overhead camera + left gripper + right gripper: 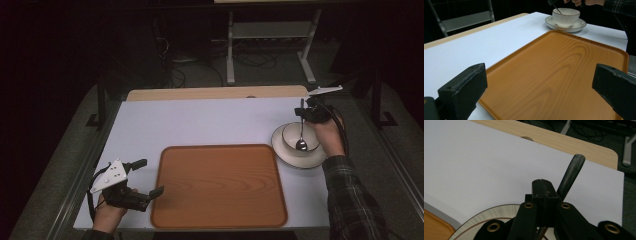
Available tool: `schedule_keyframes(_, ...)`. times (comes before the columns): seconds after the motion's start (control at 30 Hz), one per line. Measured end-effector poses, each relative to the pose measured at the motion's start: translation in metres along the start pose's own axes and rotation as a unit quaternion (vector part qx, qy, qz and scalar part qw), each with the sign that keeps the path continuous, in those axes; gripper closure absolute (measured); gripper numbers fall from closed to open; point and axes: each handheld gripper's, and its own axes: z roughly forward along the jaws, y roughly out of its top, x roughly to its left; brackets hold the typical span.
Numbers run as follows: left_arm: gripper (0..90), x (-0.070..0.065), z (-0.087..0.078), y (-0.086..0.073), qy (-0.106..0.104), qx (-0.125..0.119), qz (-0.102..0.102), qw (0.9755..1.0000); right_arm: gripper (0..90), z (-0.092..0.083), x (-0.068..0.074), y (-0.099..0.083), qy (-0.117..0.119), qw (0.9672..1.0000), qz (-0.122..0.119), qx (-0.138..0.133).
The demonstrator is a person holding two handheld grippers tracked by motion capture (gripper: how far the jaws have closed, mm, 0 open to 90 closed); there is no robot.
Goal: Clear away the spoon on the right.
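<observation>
Your left tool (149, 177) sits at the near left of the desk (200, 120), its jaws spread wide apart and holding nothing, one jaw reaching over the left rim of the wooden tray (218, 186). To the right of the tray, a white bowl (300, 137) stands on a saucer (298, 159). Your right tool (306, 112) is clenched on the handle of a spoon (301, 131), whose head rests inside the bowl.

A dim lab or test room, not a home: a plain white bench (200, 120) stands on grey carpet, with loose cables (250, 59) and a bare metal-framed stand (270, 35) behind it.
</observation>
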Motion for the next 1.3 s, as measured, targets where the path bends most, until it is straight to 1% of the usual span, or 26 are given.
schedule_keyframes(0.4,0.0,0.0,0.0,0.0,0.001,0.0,-0.001,1.0,89.5,-0.007,-0.012,-0.009,-0.013,0.9998,0.015,0.004)
schedule_keyframes(1.03,0.0,0.0,0.0,0.0,0.001,0.001,-0.001,1.0,89.5,-0.023,-0.025,-0.026,-0.03,0.9988,0.039,0.003)
schedule_keyframes(1.3,0.0,0.0,0.0,0.0,0.001,0.001,-0.001,1.0,89.5,-0.031,-0.027,-0.032,-0.036,0.9985,0.042,0.005)
